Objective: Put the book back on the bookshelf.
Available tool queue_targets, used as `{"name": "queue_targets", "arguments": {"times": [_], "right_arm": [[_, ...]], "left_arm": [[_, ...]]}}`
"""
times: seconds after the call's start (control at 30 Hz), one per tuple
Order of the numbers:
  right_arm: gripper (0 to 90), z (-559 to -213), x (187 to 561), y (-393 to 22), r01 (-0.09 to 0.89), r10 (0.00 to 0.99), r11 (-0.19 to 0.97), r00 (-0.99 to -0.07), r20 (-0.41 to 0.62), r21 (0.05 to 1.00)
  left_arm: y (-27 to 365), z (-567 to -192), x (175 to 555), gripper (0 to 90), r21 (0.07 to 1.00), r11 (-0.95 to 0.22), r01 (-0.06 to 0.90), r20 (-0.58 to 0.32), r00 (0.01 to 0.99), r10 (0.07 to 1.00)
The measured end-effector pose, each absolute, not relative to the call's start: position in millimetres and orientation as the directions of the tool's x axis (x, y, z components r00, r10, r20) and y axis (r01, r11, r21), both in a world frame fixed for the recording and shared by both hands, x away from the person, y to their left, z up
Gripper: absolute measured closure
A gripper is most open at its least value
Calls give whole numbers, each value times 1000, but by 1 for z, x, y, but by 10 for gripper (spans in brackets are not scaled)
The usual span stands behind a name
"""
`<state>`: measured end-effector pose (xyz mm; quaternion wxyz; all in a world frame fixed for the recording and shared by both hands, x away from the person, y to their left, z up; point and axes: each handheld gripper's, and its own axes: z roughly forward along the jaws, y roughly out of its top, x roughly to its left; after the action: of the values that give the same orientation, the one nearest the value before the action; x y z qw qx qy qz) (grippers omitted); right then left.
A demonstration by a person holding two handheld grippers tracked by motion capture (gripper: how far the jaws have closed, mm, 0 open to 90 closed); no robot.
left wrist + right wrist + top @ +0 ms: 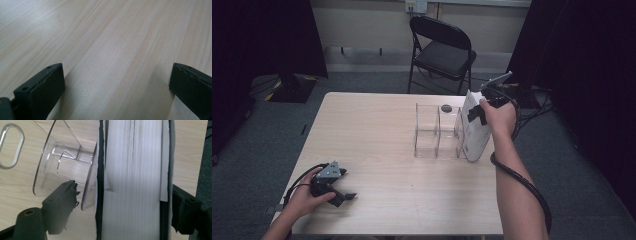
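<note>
Black jaws of the right gripper (120,210) stand spread on both sides of the white book (135,182), not pinching it, which stands upright against the clear rack (437,132) at the bench's (377,150) right.

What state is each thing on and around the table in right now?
Book: upright on the table, against the rack's right end.
Clear rack: upright, compartments empty.
Right gripper: open, jaws astride the book.
Left gripper: open, nothing between the jaws.
Folding chair: unfolded, unoccupied.
</note>
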<state>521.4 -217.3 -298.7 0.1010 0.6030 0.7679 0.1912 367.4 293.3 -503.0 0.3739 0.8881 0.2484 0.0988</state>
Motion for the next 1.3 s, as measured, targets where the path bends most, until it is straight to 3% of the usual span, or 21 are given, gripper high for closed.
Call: {"name": "queue_targets", "arguments": {"times": [0.47, 1.3], "right_arm": [[167, -297, 508, -219, 873, 946, 268, -318, 60, 407], [164, -302, 492, -226, 866, 934, 264, -339, 110, 425]], "left_arm": [[293, -503, 367, 0, 713, -596, 368, -10, 856, 516], [293, -503, 367, 0, 713, -596, 368, -9, 856, 517]]}}
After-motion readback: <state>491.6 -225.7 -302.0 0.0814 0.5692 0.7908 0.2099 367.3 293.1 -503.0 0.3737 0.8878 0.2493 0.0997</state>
